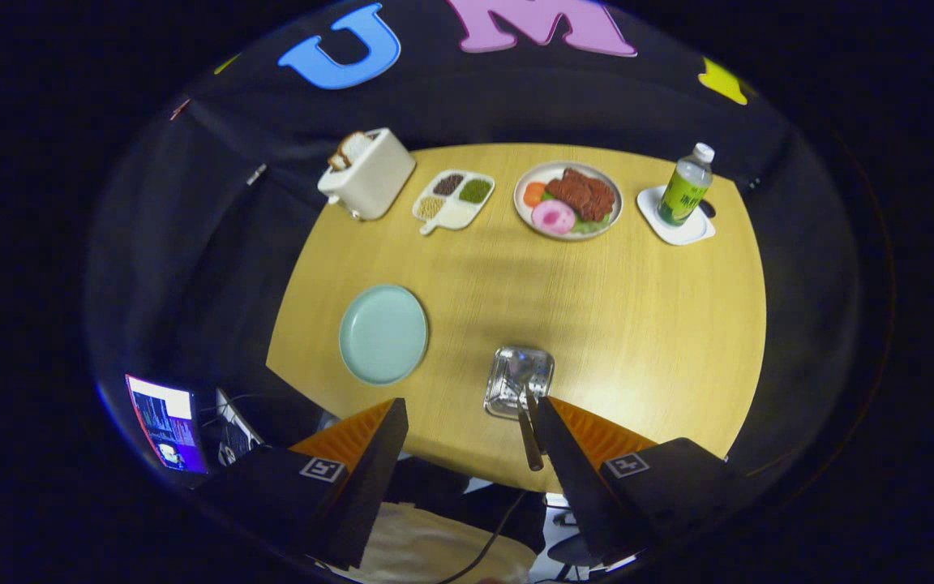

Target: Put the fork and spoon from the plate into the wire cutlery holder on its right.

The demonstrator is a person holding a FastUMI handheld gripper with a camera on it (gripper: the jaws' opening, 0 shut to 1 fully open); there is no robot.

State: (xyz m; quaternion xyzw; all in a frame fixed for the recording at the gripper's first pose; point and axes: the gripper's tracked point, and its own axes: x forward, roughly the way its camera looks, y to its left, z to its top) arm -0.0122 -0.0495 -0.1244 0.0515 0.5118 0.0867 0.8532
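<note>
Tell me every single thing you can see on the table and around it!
table: one, light wood, under everything.
toaster: one, cream, far corner, bread sticking out.
snack tray: one, white, four sections, beside the toaster.
food plate: one, pale, meat and vegetables, beside the snack tray.
bottle: one, green label, white cap, standing on a white coaster.
empty plate: one, pale green, ahead of the fingers.
wire holder: one, silver, right of the empty plate.
cutlery: dark handle leaning out of the holder; number unclear.
screen: one, lit, below the table edge.
tool: one, fingers apart, holding nothing.
</note>
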